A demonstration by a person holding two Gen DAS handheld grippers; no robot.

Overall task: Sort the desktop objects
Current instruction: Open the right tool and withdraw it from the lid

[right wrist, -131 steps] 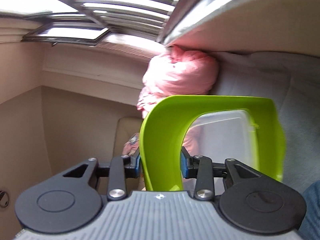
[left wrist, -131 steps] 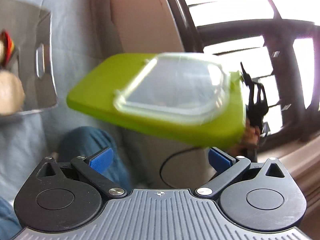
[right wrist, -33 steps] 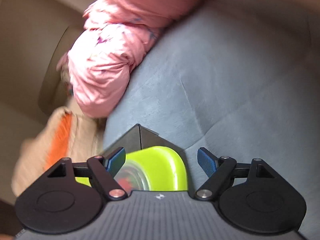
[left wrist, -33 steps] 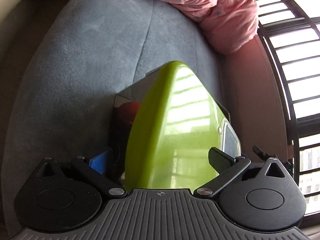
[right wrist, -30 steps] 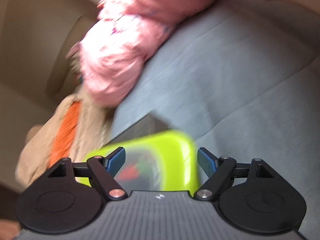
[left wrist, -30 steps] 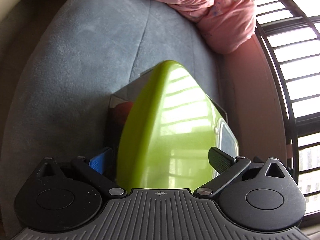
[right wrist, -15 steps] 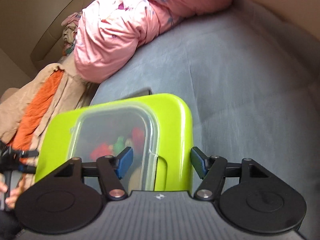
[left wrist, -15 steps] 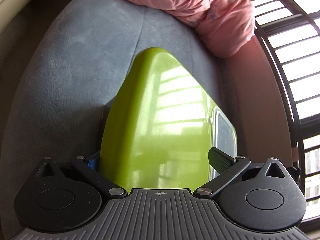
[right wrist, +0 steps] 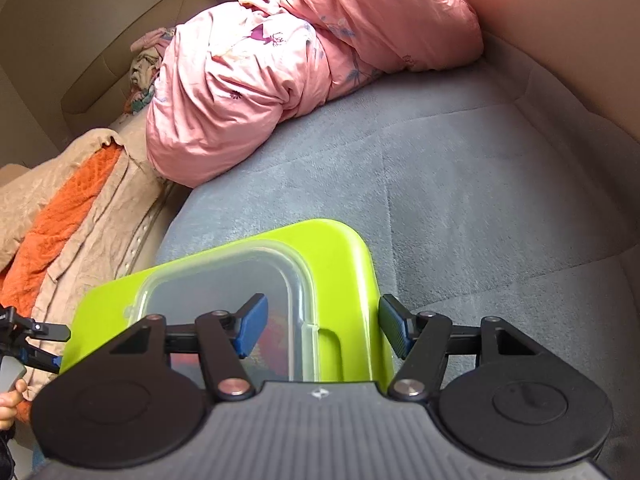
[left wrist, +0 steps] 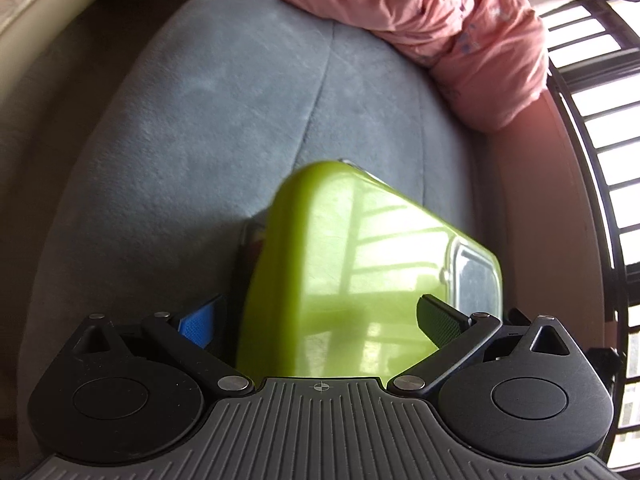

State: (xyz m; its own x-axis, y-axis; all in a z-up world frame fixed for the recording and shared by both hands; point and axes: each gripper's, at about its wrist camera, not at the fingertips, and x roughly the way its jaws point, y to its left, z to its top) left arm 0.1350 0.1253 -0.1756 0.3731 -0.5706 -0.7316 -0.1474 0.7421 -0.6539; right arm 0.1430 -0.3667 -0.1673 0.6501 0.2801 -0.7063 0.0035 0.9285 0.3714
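Seating lid (right wrist: 340, 264) on box (left wrist: 250, 248): both grippers' jaws spread, straddling the lid's edges, right gripper (right wrist: 320, 330), left gripper (left wrist: 316, 320). Next, probably: press lid flush.

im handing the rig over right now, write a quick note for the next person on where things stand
Left gripper: open, fingers either side of the green lid; no clear grip.
Right gripper: open, straddling the lid's near right edge, not clamped.
The lid with its clear window sits over the dark box on the grey cushion; colourful items show through the window.
Done: lid placed over the box.
Left: check that it is seated all round (cannot tell from here), then pull both grippers away.
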